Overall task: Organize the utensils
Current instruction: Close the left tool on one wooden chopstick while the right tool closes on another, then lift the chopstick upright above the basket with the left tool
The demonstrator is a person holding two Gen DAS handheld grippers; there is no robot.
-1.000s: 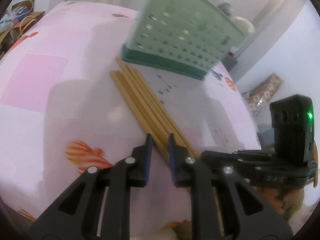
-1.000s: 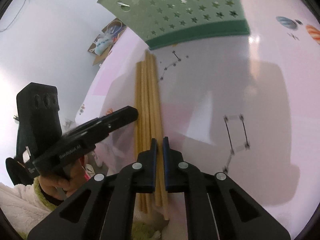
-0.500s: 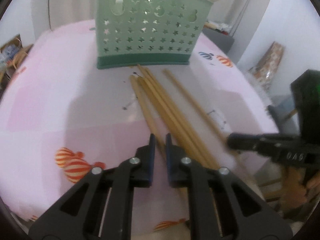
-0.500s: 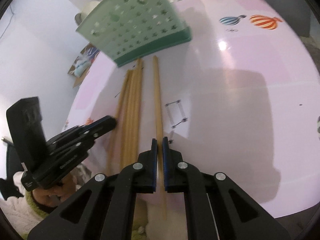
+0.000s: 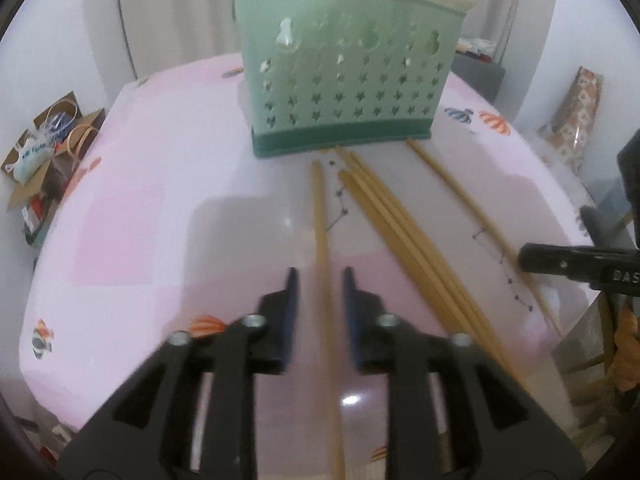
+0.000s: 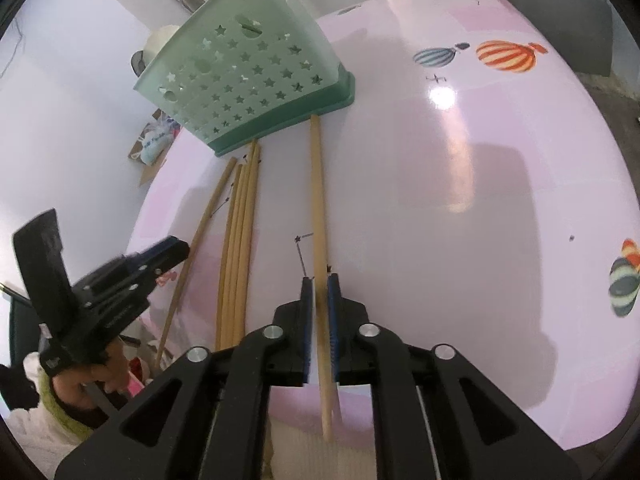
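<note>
A green star-punched utensil holder (image 5: 340, 92) (image 6: 248, 76) stands on the pink table, with spoon ends showing over its rim. Several bamboo chopsticks lie in front of it. A bundle (image 5: 400, 232) (image 6: 240, 232) sits in the middle. One single chopstick (image 5: 320, 216) lies between the jaws of my left gripper (image 5: 318, 280), which are opening and do not touch it. Another single chopstick (image 6: 318, 200) lies between the opening jaws of my right gripper (image 6: 320, 284), with slim gaps either side. Each gripper also shows in the other's view: right gripper (image 5: 524, 258), left gripper (image 6: 178, 248).
The table's near edge (image 5: 280, 440) runs just under both grippers, and the chopstick ends overhang it. A cardboard box of clutter (image 5: 44, 152) sits on the floor to the left. A grey cabinet (image 6: 560, 12) stands beyond the far edge. A hand (image 6: 96, 376) holds the left gripper.
Both grippers were shut and now have their jaws apart. One chopstick has been drawn left off the bundle and another right. The left view has rolled, so the holder now looks upright.
</note>
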